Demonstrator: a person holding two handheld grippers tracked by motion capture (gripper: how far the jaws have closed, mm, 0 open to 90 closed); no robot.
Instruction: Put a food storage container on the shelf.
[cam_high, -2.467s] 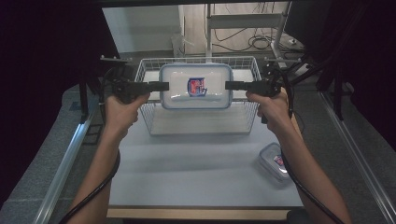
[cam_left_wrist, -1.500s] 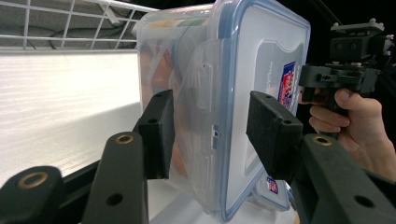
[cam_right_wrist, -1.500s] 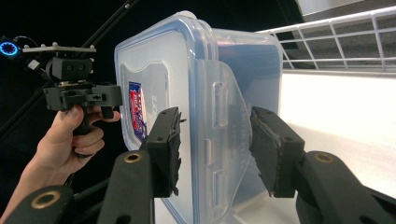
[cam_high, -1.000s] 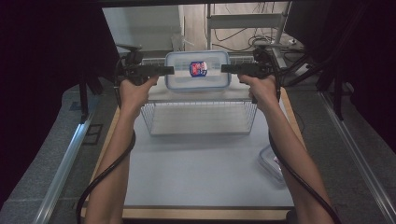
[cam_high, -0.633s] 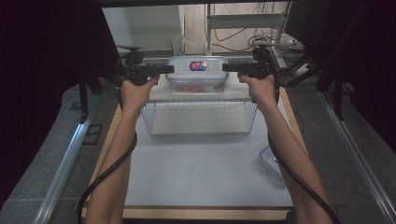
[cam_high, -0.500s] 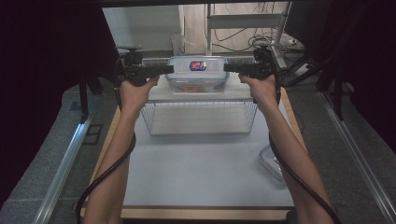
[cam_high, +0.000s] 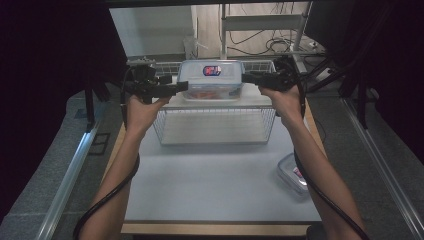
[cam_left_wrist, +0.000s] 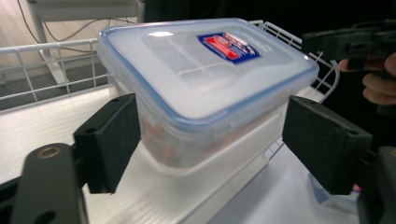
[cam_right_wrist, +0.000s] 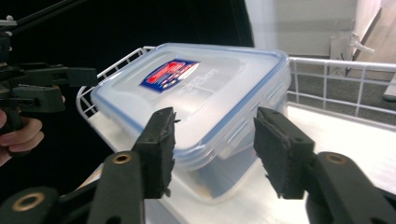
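Since the earlier frames, both hands have carried the clear rectangular plastic container with the blue-rimmed lid (cam_high: 211, 80) from above the white wire basket (cam_high: 215, 125) to the white shelf surface (cam_left_wrist: 42, 126) behind it, where it now sits.

Left side: my left gripper (cam_high: 181, 86) has just been opening. Its jaws stand wide, and in the left gripper view the container (cam_left_wrist: 205, 88) lies between the black pads (cam_left_wrist: 109, 140) with a visible gap on each side (no contact, so no grip).

Centre: the container stands upright with its lid closed and the red-and-blue label (cam_high: 212, 70) facing up. Reddish contents show through the wall; what they are I cannot tell.

Right side: my right gripper (cam_high: 246, 77) is at the container's right end. In the right gripper view its jaws (cam_right_wrist: 212, 154) stand part-open astride the container's near corner (cam_right_wrist: 201, 116), with the pads apart from the wall.

Progress, as I judge it: transport and set-down are done. Remaining: back both grippers clear of the container. A second, smaller clear lidded container (cam_high: 294, 175) lies on the grey table top (cam_high: 210, 185) near the right forearm and may be next.
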